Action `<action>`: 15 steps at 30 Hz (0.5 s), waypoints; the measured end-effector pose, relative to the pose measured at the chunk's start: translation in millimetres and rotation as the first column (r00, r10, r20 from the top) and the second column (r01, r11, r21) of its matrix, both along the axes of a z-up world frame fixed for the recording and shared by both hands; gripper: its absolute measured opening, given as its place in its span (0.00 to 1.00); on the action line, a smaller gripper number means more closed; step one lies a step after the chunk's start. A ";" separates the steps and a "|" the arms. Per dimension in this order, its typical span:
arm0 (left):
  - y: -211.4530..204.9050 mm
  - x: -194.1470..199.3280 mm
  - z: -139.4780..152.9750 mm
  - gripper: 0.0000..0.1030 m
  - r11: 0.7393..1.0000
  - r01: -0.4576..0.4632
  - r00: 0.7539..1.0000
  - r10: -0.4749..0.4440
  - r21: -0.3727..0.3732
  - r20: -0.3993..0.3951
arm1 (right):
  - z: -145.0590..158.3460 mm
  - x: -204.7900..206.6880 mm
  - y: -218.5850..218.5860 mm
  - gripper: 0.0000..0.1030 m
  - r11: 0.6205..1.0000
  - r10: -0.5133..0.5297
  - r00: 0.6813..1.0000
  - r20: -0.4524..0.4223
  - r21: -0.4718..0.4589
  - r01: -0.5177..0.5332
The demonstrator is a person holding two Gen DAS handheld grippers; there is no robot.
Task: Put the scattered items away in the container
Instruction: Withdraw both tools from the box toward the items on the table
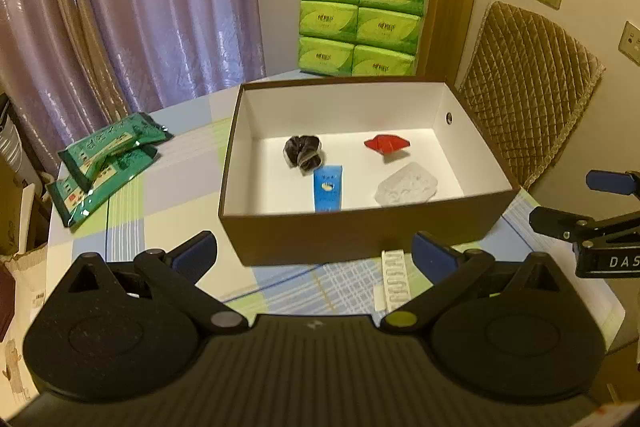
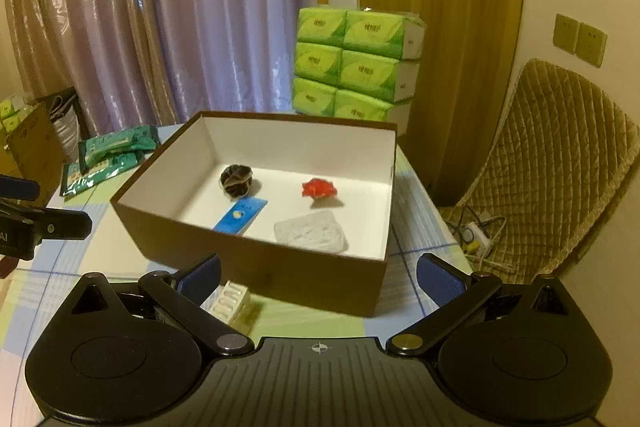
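Only one small item seems left outside the box: a white blister strip lying flat on the surface, just beside the cardboard box's near wall. In the left wrist view its long axis runs away from the camera, toward that wall, and it sits right of centre, close to the inner side of the right-hand blue pad. In the right wrist view the same strip lies low and to the left, just beside the left-hand pad and skewed across the picture.

Both tools are empty. The left gripper has its jaws spread wide, and so does the right gripper. Neither is centred on the strip, which lies between the two tools, a little off each one's line. By my reading the left is slightly better placed, since the strip's length already lines up with its reach and closing across the narrow width needs only a small sideways shift.

Inside the box lie a dark scrunchie, a blue sachet, a red folded paper piece and a clear plastic tray.
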State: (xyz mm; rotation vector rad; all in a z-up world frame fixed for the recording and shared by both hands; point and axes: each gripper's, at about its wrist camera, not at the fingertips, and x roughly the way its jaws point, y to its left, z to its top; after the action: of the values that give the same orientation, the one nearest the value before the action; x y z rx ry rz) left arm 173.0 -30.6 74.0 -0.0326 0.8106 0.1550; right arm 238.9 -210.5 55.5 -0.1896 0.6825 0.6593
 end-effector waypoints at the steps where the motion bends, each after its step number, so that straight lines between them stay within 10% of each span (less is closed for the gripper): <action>1: -0.4 -3.1 -0.8 0.99 1.000 -0.001 1.000 0.001 0.001 -0.002 | -1.1 -3.1 -0.8 0.98 1.000 0.001 1.000 -0.002 -0.003 -0.001; 15: 1.4 -44.7 -23.0 0.99 0.999 -0.034 0.998 0.033 -0.013 -0.056 | -16.7 -33.3 -11.8 0.98 0.999 0.013 0.999 -0.050 -0.033 -0.015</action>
State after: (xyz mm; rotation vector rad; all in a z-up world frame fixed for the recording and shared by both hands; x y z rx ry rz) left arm 128.3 -29.2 51.0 -0.0547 0.8674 0.1825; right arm 205.6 -222.3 38.8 -0.2091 0.7405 0.6683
